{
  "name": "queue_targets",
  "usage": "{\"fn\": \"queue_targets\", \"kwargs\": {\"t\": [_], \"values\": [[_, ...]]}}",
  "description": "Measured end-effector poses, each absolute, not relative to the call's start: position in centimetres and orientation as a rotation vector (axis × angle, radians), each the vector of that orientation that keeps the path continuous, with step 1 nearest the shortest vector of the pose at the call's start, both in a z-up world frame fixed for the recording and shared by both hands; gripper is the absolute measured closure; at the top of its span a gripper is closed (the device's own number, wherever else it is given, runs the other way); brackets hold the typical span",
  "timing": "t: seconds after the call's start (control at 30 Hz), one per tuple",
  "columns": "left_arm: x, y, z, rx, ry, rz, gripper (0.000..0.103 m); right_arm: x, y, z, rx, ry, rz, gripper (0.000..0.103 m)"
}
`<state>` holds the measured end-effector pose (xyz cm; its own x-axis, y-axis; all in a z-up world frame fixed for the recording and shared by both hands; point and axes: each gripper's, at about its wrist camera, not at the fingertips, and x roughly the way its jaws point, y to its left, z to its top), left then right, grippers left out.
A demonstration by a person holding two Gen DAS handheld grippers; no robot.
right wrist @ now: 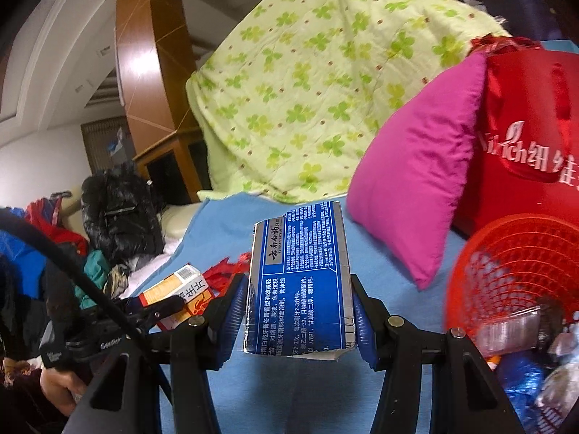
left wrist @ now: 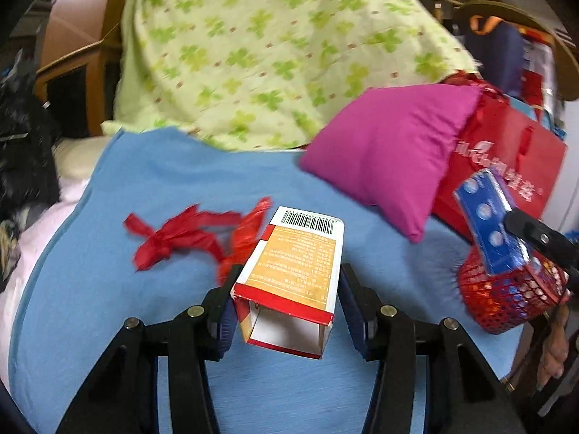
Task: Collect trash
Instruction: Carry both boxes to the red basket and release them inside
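My left gripper is shut on an orange, white and red carton with a barcode, its open end facing the camera, lifted above the blue sheet. My right gripper is shut on a blue and silver toothpaste box, held upright. That box also shows at the right of the left wrist view, over the red mesh basket. The basket sits to the right of my right gripper and holds several wrappers. The orange carton appears low left in the right wrist view. Red ribbon scraps lie on the sheet.
A magenta pillow and a red paper bag stand behind the basket. A green clover quilt is heaped at the back. Dark clothes pile at the left, beside a wooden headboard. A hand holds the left gripper.
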<state>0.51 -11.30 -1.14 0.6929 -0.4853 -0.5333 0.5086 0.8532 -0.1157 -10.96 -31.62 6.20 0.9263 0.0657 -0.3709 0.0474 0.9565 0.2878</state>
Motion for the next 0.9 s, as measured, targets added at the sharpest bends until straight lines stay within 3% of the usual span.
{"fn": "queue_targets", "kwargs": {"t": [0.27,0.57,0.9], "values": [[-2.4,-14.1,-0.8,0.079,0.531,-0.653,0.050,-14.2,-35.6,7.4,0.353,0.304,-0.048,0.046],[-5.8,-17.1,-0.9,0.057,0.597,-0.695,0.050,-17.4,-40.6,8.5,0.471,0.204,-0.119,0.046],[-9.0,-23.0,5.8,0.094,0.486,-0.824,0.050,-21.5,-45.5,8.4,0.601,0.108,-0.184,0.046]]}}
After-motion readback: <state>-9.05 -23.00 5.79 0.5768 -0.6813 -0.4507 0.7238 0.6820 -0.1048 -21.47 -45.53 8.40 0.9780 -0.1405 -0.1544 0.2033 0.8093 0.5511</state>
